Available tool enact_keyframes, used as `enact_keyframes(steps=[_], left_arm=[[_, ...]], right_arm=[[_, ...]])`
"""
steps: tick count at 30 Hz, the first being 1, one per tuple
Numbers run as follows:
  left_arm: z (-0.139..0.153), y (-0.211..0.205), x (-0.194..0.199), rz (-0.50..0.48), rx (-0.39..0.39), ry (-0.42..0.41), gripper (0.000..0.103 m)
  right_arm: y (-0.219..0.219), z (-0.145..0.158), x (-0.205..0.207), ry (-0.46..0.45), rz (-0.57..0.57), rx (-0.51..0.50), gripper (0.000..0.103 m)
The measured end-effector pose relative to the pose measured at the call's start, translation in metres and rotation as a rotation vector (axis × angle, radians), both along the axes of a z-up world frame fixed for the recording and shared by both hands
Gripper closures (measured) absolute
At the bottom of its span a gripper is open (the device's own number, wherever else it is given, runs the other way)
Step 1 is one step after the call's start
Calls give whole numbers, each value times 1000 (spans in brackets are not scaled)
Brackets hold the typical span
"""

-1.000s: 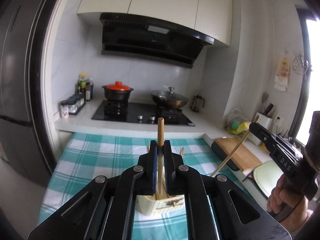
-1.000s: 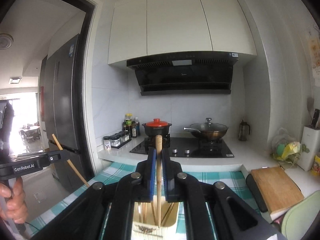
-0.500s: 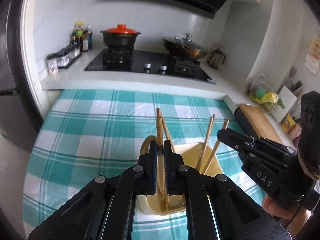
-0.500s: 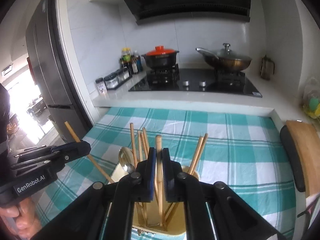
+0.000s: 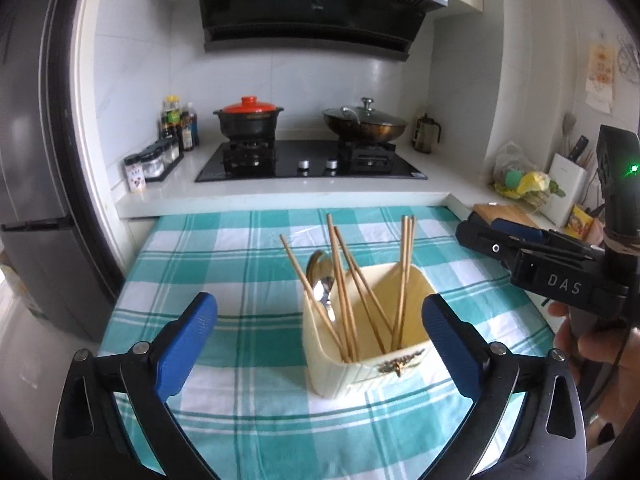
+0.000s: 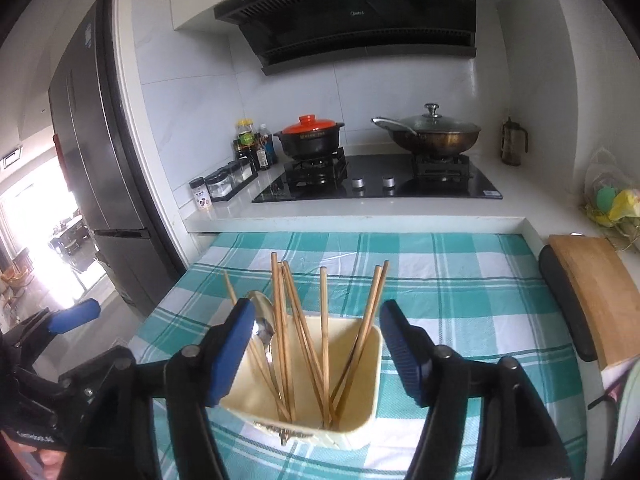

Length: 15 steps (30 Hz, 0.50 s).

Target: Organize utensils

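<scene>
A cream utensil holder (image 5: 360, 364) stands on the teal checked tablecloth (image 5: 240, 264). It holds several wooden chopsticks (image 5: 352, 280) and a metal spoon (image 5: 322, 280). My left gripper (image 5: 318, 336) is open and empty, just in front of the holder. My right gripper (image 6: 316, 354) is open and empty, its blue pads either side of the holder (image 6: 352, 420), with chopsticks (image 6: 324, 320) and spoon (image 6: 262, 324) between them. The right gripper also shows in the left wrist view (image 5: 532, 256), the left gripper in the right wrist view (image 6: 72, 316).
Behind the table is a white counter with a black hob (image 5: 308, 160), a red-lidded pot (image 5: 248, 118), a wok (image 5: 364, 124) and condiment jars (image 5: 160, 156). A wooden cutting board (image 6: 596, 296) lies at right. A dark fridge (image 6: 100, 160) stands at left.
Both grippers were shut on a chopstick each; they lowered them into the holder, opened and let go. Both chopsticks now stand in the holder.
</scene>
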<state>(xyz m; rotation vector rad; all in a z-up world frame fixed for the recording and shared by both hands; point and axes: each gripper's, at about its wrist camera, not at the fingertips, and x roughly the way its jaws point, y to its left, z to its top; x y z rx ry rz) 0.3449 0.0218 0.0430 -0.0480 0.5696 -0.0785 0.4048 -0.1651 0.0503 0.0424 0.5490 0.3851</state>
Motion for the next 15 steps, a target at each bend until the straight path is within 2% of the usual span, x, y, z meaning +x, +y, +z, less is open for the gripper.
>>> enact_keyframes(steps=[4,7,10,15], left_arm=[[2,-10,-63,35,17,-50,0],[-6,-24,-90,21,59,28,0],[-12,-32,-117,56,90,23,0],[-12,-32,-149,114,88,29,0]], right_arm=[[-10,14,-72,-67,-27,2,12],[-13,11,-127,-102,-74,-24,0],[-13,2,-169,-106,-107,-47,0],[-18,-2,-211,-102,-156,-101,0]])
